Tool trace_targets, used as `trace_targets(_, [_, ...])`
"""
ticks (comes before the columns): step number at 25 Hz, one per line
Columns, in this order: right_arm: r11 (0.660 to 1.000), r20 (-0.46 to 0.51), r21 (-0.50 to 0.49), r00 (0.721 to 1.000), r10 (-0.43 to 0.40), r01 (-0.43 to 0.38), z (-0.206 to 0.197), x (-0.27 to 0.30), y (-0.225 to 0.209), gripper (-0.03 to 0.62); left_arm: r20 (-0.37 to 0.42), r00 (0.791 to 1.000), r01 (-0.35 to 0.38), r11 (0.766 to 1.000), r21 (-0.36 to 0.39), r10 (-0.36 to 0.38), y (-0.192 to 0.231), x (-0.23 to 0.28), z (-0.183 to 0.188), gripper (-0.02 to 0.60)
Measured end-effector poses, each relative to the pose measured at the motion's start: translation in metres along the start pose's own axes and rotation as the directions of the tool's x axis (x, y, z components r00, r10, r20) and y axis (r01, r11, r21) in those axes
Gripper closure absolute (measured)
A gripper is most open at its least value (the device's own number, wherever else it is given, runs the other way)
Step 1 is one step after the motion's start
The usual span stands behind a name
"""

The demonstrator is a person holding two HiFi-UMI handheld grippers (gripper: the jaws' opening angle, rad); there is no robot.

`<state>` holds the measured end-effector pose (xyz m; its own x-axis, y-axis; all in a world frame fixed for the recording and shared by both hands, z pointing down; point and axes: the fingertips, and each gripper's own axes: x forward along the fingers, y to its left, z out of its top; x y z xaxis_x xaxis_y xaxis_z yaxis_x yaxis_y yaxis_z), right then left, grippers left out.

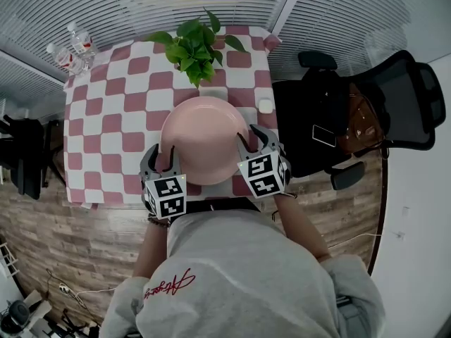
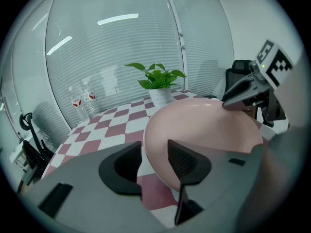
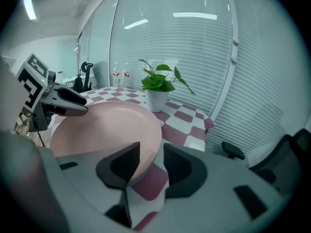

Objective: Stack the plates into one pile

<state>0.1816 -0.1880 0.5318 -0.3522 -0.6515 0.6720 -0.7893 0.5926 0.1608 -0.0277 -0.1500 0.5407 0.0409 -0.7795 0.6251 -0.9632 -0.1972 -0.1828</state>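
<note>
The left gripper's point(image 2: 154, 152) two black ribbed jaws stand apart. The rim of the round pale pink plate point(image 2: 204, 130) runs through the gap, and neither pad appears to press on it. The right gripper point(image 3: 151, 154) reads the same way on the opposite side: its jaws are parted, the rim lies between them, and nothing is clamped. The plate rests flat on the table with a pink-and-white checked cloth point(image 1: 106, 129), at the near middle and close to the person. I cannot tell whether other plates lie under it.

The main risk, as I judge it, is in pulling away. Both rims sit inside the jaws, so a lift or sideways pull before the pads are clear could hook an edge. That could tip the plate, or drag it toward the table's near edge, which is not far off. If one side caught and the other did not, the plate would spin or skid instead. A forward shove is the other hazard, because the green leafy plant in a white pot point(image 1: 195, 51) stands just beyond the plate's far rim and could be knocked.

Little writing can be read. The two clear plastic bottles point(image 1: 74, 48) at the far left corner carry red labels too small to make out. The cubes on the grippers show only black-and-white square patterns. The red cursive lettering on the person's grey sweatshirt point(image 1: 232, 273) is not legible.
</note>
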Motion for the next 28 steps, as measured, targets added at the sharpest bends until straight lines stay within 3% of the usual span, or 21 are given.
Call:
trace_targets(5, [0.999, 0.103, 0.05, 0.995, 0.0, -0.005, 0.022, -0.009, 0.0, 0.451, 0.072, 0.997, -0.007, 1.0, -0.023, 0.009, 0.006, -0.012, 0.026, 0.403])
trace_targets(8, [0.995, 0.181, 0.101, 0.983, -0.004, -0.014, 0.037, -0.017, -0.001, 0.451, 0.133, 0.991, 0.027, 0.998, -0.059, -0.019, 0.004, -0.02, 0.044, 0.405])
trace_targets(12, [0.993, 0.291, 0.114, 0.957, -0.013, -0.022, 0.064, -0.033, -0.005, 0.49, 0.236, 0.97, 0.077, 0.993, -0.094, -0.053, -0.001, -0.031, 0.067, 0.415])
trace_targets(16, [0.994, 0.381, 0.11, 0.924, -0.024, -0.02, 0.088, -0.052, -0.008, 0.539, 0.292, 0.954, 0.099, 0.991, -0.092, -0.068, -0.005, -0.04, 0.085, 0.443])
trace_targets(22, [0.989, 0.471, 0.136, 0.882, -0.008, -0.063, 0.112, -0.071, -0.011, 0.569, 0.401, 0.912, 0.149, 0.979, -0.141, -0.081, -0.003, -0.061, 0.121, 0.482])
trace_targets(28, [0.984, 0.572, 0.125, 0.819, 0.036, -0.131, 0.142, -0.099, -0.008, 0.582, 0.492, 0.866, 0.174, 0.976, -0.132, -0.089, -0.004, -0.083, 0.155, 0.528])
